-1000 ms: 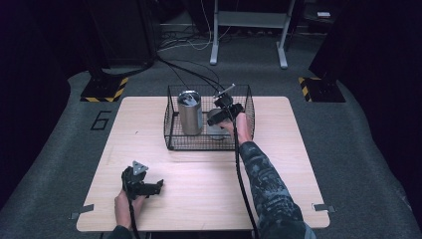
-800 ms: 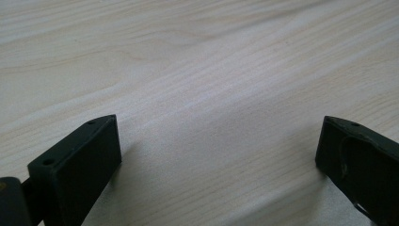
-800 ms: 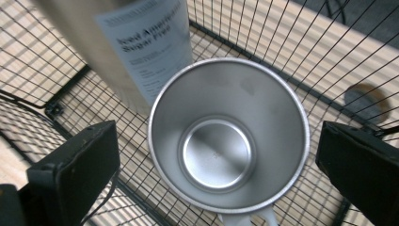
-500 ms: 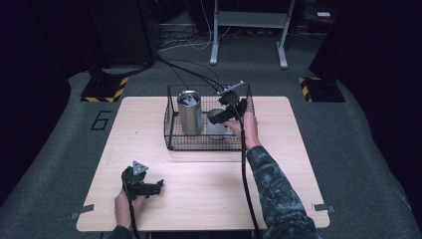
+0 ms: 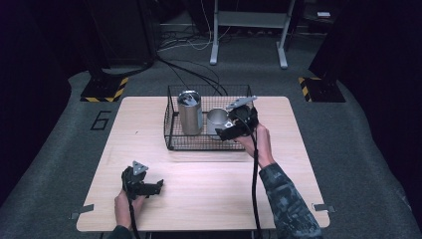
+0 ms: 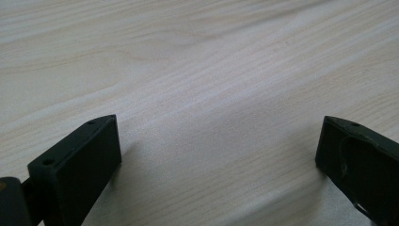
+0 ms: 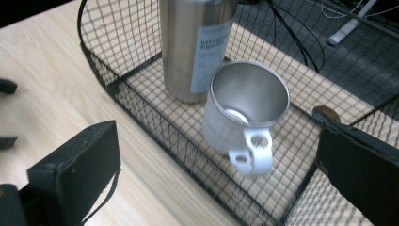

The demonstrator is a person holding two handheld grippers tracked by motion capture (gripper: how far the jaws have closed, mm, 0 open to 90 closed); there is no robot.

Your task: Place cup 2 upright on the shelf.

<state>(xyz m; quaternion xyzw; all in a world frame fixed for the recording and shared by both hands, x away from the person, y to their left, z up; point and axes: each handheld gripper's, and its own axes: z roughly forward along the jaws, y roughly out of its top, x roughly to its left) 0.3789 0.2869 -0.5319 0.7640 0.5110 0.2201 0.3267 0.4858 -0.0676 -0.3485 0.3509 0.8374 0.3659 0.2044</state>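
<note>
A black wire basket [image 5: 172,130] stands at the middle back of the wooden table [image 5: 209,184]. Inside it a tall steel tumbler [image 5: 189,113] stands upright, with a white steel-lined mug [image 5: 217,121] just to its right. My right gripper [image 5: 224,132] hovers over the basket's near right corner, open and holding nothing. In the right gripper view the mug [image 7: 244,113] sits between the wide jaws of the right gripper [image 7: 216,141], handle toward the camera, beside the tumbler [image 7: 195,47]. My left gripper [image 5: 158,186] rests low at the table's front left, open over bare wood, as the left gripper [image 6: 219,136] view shows.
The basket's wire walls [image 7: 141,94] surround both vessels. Beyond the table's far edge are cables [image 5: 199,74], a metal stand [image 5: 249,30] and hazard-striped bases [image 5: 104,89] on the dark floor.
My right gripper has drawn back toward the near right side of the basket and sits lower. The left gripper has not moved.
</note>
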